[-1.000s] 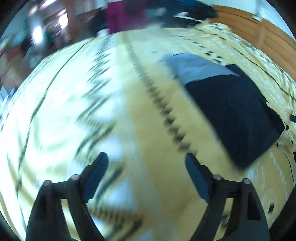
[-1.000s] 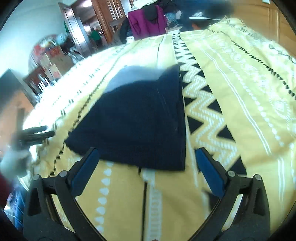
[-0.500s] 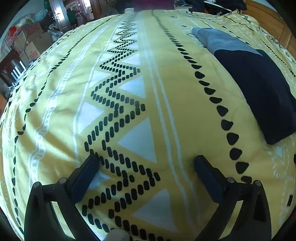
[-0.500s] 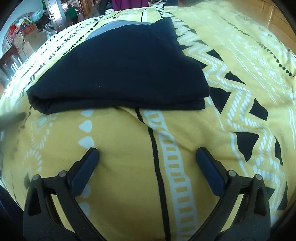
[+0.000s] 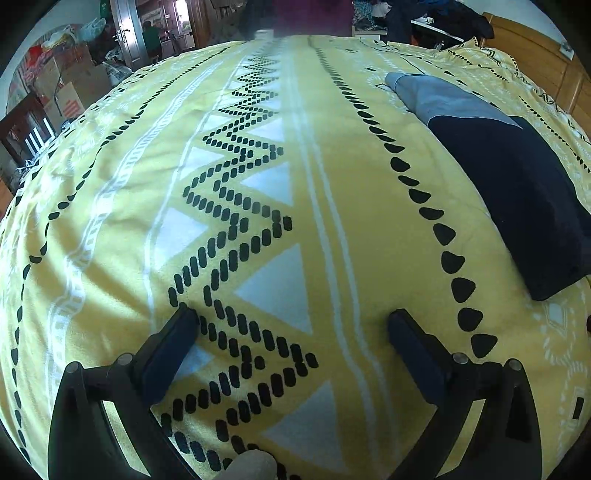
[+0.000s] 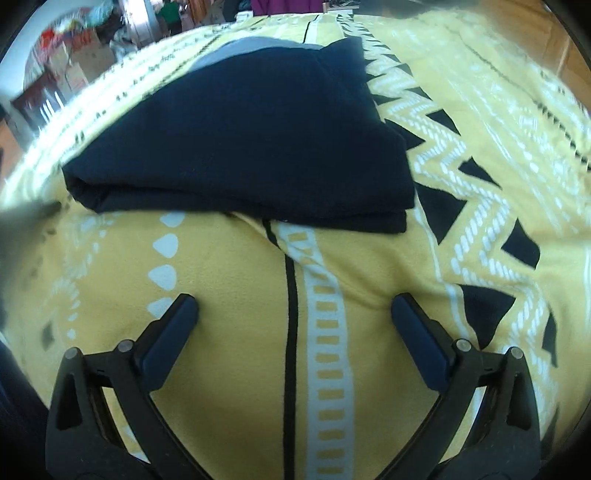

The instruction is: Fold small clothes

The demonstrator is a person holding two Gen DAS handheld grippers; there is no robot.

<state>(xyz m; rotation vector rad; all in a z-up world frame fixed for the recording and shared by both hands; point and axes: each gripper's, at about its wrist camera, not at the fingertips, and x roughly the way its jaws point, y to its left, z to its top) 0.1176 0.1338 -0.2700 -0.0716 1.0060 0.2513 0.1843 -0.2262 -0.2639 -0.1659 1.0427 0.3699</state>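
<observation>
A folded garment, navy with a grey-blue panel at its far end [image 6: 251,133], lies flat on the yellow patterned bedspread [image 6: 229,295]. In the right wrist view it sits just beyond my right gripper [image 6: 294,310], which is open, empty and low over the cloth of the bed. In the left wrist view the same garment [image 5: 517,184] lies off to the right, well clear of my left gripper [image 5: 291,321]. That gripper is open too, with only bedspread [image 5: 332,166] between its fingers.
Beyond the bed's far edge hang a magenta cloth [image 5: 310,16] and dark clothes [image 5: 443,18]. Cardboard boxes [image 5: 66,88] and a doorway with a person [image 5: 149,35] stand at the back left. A wooden headboard [image 5: 546,55] runs along the right.
Both grippers dropped lower and drew back towards the bed's near edge. The left view settled from blur onto the zigzag band. The garment now sits nearer and flatter in the right view.
</observation>
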